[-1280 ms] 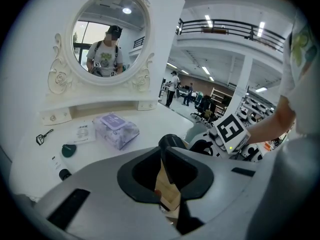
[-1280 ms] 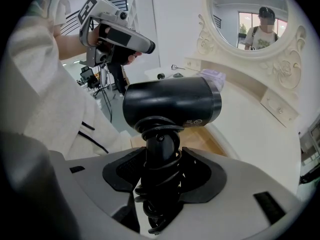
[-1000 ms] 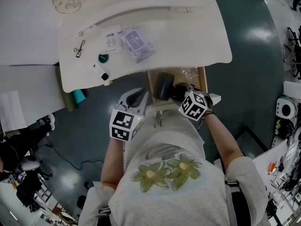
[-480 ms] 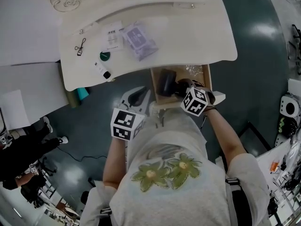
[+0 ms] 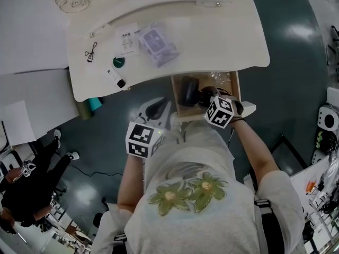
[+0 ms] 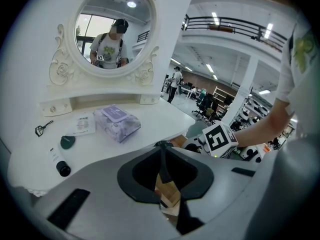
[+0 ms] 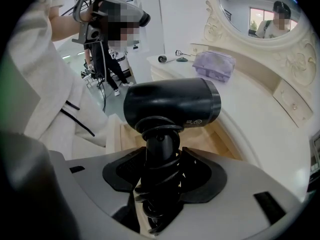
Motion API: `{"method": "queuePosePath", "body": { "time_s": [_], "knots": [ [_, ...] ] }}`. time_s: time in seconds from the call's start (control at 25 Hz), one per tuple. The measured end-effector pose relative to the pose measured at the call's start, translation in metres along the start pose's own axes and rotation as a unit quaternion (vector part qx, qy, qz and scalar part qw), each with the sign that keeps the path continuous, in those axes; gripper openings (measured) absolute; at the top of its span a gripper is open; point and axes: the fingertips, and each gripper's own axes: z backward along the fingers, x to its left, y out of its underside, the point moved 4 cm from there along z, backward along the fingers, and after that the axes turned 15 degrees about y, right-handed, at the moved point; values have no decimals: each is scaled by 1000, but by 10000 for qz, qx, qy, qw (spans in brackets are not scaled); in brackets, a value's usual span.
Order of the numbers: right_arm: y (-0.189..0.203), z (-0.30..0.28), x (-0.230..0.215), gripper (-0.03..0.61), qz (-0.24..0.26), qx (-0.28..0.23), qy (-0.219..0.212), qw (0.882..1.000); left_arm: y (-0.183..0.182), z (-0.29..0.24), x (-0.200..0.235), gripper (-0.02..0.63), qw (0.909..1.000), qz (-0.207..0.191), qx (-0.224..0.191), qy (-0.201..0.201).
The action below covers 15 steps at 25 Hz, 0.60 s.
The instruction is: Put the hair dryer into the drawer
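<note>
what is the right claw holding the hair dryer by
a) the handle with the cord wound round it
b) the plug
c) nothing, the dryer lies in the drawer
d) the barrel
a: in the right gripper view the right claw is shut on the cord-wrapped handle of the hair dryer, whose barrel stands clear above the jaws, over the open drawer.

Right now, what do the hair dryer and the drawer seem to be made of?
The hair dryer looks like plastic, satin black: soft, dull highlights on its barrel. The drawer is likely light wood or veneer, matte: pale tan inside, grain too faint to confirm.
</note>
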Motion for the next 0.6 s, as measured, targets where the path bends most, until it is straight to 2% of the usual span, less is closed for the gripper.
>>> {"method": "queuePosePath", "body": {
  "time_s": [0.6],
  "knots": [
    [5, -16, 5, 216, 236, 146, -83, 9996, 5, 3, 1, 37, 9998, 172, -11, -20]
  ]
}}
